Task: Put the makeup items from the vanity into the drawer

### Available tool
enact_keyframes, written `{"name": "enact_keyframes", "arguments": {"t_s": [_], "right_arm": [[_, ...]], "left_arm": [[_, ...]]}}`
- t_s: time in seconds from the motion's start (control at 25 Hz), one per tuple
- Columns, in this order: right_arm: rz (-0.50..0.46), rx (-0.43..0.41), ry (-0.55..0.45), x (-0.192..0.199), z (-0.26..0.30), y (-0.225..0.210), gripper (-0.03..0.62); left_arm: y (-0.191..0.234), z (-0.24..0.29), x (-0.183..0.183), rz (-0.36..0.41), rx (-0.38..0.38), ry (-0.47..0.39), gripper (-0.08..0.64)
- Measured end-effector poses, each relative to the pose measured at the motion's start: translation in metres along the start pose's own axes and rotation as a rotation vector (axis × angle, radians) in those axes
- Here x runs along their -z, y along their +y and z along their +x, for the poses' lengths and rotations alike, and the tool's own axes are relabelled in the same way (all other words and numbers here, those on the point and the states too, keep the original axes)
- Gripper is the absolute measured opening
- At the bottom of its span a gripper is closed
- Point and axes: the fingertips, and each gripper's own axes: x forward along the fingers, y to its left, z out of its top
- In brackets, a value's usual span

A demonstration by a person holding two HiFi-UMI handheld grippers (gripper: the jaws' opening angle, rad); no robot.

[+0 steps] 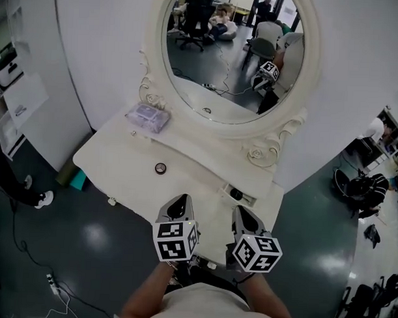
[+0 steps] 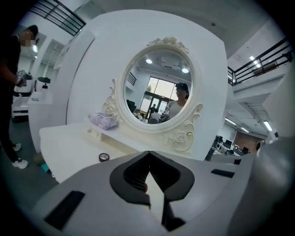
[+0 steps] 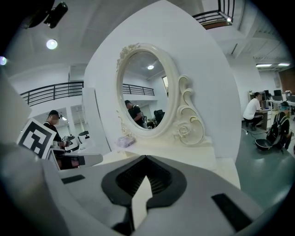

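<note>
Both grippers are held side by side, close to the person's body, over the front edge of the vanity [image 1: 120, 165], and are pointed slightly downward toward the mirror [image 1: 222, 51]. The left gripper [image 1: 179, 199] is seen with its jaws closed tip to tip; a small red spot is glimpsed between its pads, but what it is cannot be told. The right gripper [image 1: 244, 210] is likewise closed, with nothing gripped. A round compact [image 1: 161, 168] is left lying on the vanity top, well ahead of the left gripper. A purple pack [image 1: 147, 118] is set on the raised shelf below the mirror.
</note>
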Motion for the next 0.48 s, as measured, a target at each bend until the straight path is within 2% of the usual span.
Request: {"name": "enact_keyframes", "arguments": {"t_s": [0.24,0.48], "right_arm": [[-0.016,-0.044,0.018,0.007,0.007,0.023,0.017],[-0.024,-0.085,0.042,0.019,0.009,0.044,0.017]], "left_arm": [[0.036,-0.028,0.011,-0.032,-0.085,-0.005,0.011],[0.056,-0.042,0.015,-0.015,-0.136,-0.002,0.011]]}}
